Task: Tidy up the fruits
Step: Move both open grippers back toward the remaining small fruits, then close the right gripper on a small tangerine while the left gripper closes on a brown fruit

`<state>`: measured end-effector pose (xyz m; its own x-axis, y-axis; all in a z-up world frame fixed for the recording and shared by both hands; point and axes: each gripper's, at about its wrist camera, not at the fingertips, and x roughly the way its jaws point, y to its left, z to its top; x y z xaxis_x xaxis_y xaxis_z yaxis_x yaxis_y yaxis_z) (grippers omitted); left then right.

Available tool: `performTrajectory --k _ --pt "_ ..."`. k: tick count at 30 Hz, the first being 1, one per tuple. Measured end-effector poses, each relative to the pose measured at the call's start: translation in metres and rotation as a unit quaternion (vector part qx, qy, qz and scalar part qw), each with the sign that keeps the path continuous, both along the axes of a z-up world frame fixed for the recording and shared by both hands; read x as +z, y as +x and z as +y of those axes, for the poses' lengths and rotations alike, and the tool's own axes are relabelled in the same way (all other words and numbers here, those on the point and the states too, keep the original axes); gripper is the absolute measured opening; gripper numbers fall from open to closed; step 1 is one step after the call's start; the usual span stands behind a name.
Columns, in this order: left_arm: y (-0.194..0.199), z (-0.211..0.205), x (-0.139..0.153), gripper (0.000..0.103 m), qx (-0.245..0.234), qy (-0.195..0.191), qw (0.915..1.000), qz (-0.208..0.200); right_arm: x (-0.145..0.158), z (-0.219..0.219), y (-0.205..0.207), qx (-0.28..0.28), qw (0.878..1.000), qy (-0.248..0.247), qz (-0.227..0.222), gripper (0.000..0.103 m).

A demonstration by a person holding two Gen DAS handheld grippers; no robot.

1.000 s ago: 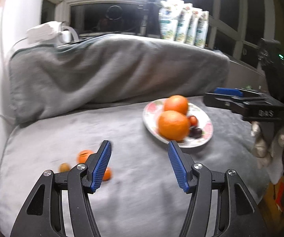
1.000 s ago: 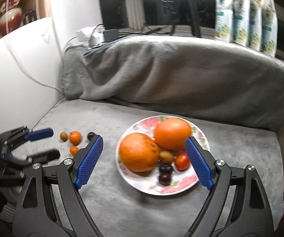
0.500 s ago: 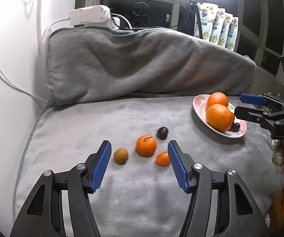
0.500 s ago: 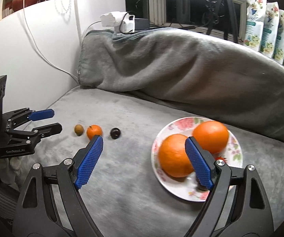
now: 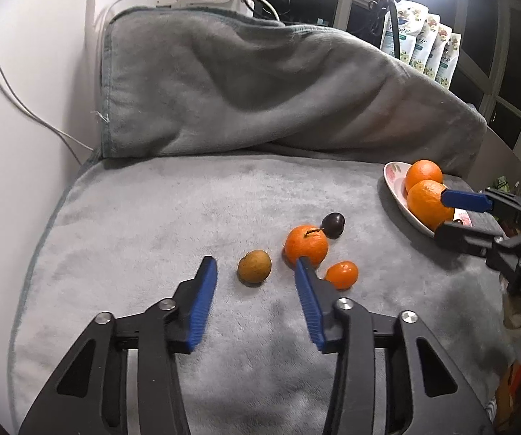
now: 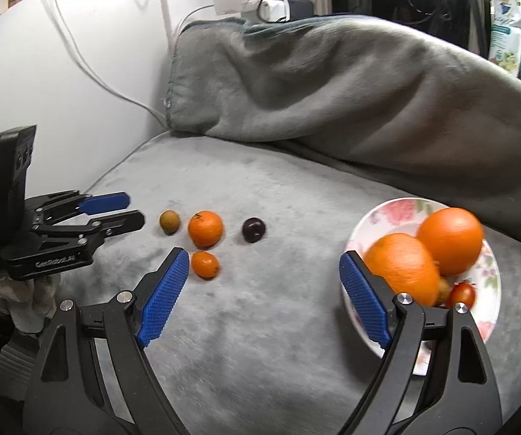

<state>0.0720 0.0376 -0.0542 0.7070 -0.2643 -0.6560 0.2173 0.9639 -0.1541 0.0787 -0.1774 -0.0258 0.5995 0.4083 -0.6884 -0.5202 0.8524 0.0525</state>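
Hovering left gripper (image 5: pixel 255 272) spread around brown fruit (image 5: pixel 255 266), right gripper (image 6: pixel 264 290) spread, empty

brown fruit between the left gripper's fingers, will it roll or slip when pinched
The brown fruit looks round and lies loose on the plush blanket, so a nudge would probably roll it, though the nap may slow it. It looks small and firm, so the open left gripper likely needs a centred pinch, or it may squirt out.

The left hand-held gripper (image 5: pixel 256 282) hovers low, its blue-padded jaws spread apart — nothing between them. The right hand-held gripper (image 6: pixel 264 290) is level, jaws wide and empty.
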Motion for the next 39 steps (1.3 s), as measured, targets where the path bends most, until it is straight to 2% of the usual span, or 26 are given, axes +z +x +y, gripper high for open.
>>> performTrajectory --k 6,8,10,12,16,28,31,39 --pt "0.012 0.001 -0.009 0.030 -0.005 -0.009 0.9998 0.019 -0.014 0.015 0.005 0.021 1.000 0.001 0.019 0.087" --pt "0.016 0.001 -0.013 0.030 -0.006 -0.012 0.9996 0.026 -0.018 0.020 0.006 0.029 0.999 0.001 0.027 0.075" --pt "0.018 0.001 -0.016 0.030 -0.008 -0.012 0.9994 0.031 -0.024 0.026 0.009 0.039 0.998 -0.001 0.039 0.069" --pt "0.020 0.001 -0.018 0.030 -0.009 -0.012 0.9992 0.036 -0.030 0.031 0.011 0.046 0.998 -0.002 0.047 0.068" --pt "0.024 0.000 -0.021 0.030 -0.011 -0.012 0.9990 0.041 -0.040 0.039 0.015 0.060 0.996 -0.003 0.064 0.056" --pt "0.034 -0.002 -0.027 0.030 -0.014 -0.017 0.9981 0.057 -0.052 0.055 0.023 0.076 0.994 -0.011 0.081 0.049" --pt "0.038 -0.003 -0.029 0.030 -0.015 -0.016 0.9979 0.062 -0.055 0.056 0.024 0.076 0.993 -0.012 0.084 0.044" --pt "0.042 -0.009 -0.033 0.025 -0.019 -0.011 0.9977 0.065 -0.057 0.060 0.025 0.080 0.993 -0.016 0.084 0.042"
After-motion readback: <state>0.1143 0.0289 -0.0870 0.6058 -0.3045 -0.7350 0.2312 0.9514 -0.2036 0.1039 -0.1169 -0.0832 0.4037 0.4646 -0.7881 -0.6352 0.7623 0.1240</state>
